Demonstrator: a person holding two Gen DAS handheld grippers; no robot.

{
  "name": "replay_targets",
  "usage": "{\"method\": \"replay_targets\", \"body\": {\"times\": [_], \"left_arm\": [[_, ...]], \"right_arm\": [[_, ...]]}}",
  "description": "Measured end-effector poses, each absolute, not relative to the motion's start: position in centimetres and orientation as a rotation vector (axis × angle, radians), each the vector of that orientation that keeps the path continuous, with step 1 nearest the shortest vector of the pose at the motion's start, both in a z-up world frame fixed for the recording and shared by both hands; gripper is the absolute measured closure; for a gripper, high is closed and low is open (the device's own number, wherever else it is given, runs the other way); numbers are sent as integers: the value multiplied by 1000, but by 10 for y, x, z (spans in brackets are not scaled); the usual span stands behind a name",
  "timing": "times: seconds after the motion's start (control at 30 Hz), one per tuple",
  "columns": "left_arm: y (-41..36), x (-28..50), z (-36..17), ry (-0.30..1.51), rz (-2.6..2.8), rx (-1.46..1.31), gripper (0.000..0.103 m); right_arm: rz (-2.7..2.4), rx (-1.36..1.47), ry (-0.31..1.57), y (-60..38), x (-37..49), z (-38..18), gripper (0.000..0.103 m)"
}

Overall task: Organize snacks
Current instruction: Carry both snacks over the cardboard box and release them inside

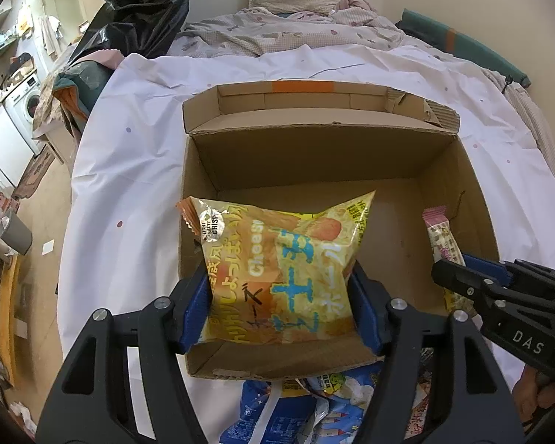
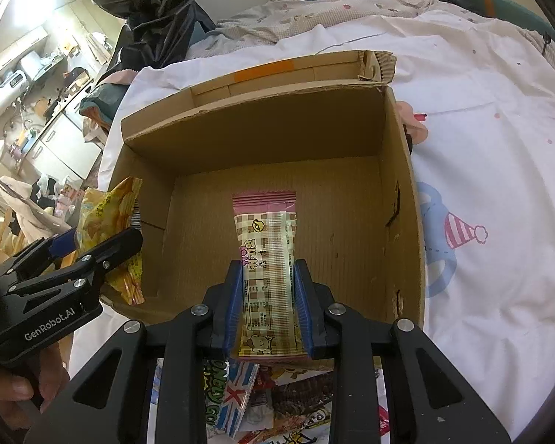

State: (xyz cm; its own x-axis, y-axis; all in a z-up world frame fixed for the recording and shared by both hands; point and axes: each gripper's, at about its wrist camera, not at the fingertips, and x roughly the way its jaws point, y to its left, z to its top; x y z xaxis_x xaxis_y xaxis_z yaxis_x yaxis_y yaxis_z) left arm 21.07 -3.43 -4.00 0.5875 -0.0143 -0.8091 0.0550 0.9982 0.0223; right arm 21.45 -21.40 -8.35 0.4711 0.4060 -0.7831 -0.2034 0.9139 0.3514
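- The left gripper (image 1: pixel 281 307) has its blue pads pressed against the two sides of a yellow cheese snack bag (image 1: pixel 281 259), jaws about half apart with the puffy bag filling the gap.
- That bag reaches forward from the left gripper into the open cardboard box (image 1: pixel 473 199), over the box's near-left part; whether its bottom rests on the box floor I cannot tell.
- The right gripper (image 2: pixel 268 307) is closed narrowly on a slim pink-and-cream checked wafer pack (image 2: pixel 266 244), its pads (image 2: pixel 233 307) squeezing the pack's long edges.
- The pack sticks straight out ahead of the right gripper, its pink crimped end farthest from the jaws, above the middle of the box floor.
- In the left wrist view, the right gripper appears to the right of the left one, with the wafer pack poking out of it along the box's right side.
- In the right wrist view, the left gripper shows to the left, holding the yellow bag at the box's left wall, with a person's hand (image 2: pixel 14 384) wrapped on its handle.
- The box sits on a white printed sheet (image 1: pixel 129 170) spread over a bed, ahead of both grippers, its far flap folded back.
- Below and behind both grippers, nearer than the box's front wall, lies a heap of loose snack packets (image 2: pixel 240 403), blue, white and brown.
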Motion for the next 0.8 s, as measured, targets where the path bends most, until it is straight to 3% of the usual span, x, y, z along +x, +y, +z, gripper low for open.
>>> {"method": "replay_targets", "body": {"times": [0.13,0.27,0.3,0.33,0.37,0.4,0.43,0.8], "left_arm": [[-35,211,-39,940,-48,54,34],[-33,209,-35,924,-50,34,8],[-31,208,-34,919,-55,18,5],[-30,207,-34,917,-59,11,4],[-30,207,-33,919,-61,3,4],[-29,207,-33,920,-61,0,4],[-28,207,-33,918,-56,-3,4],[-20,201,-29,897,-40,-26,4]], "right_arm": [[387,210,993,-212,213,-81,74],[393,214,971,-212,211,-77,71],[391,211,968,-212,211,-76,69],[387,211,967,-213,211,-76,66],[382,219,967,-214,211,-75,54],[376,228,964,-215,211,-75,34],[360,235,958,-217,211,-73,29],[343,239,945,-224,211,-69,27]]}}
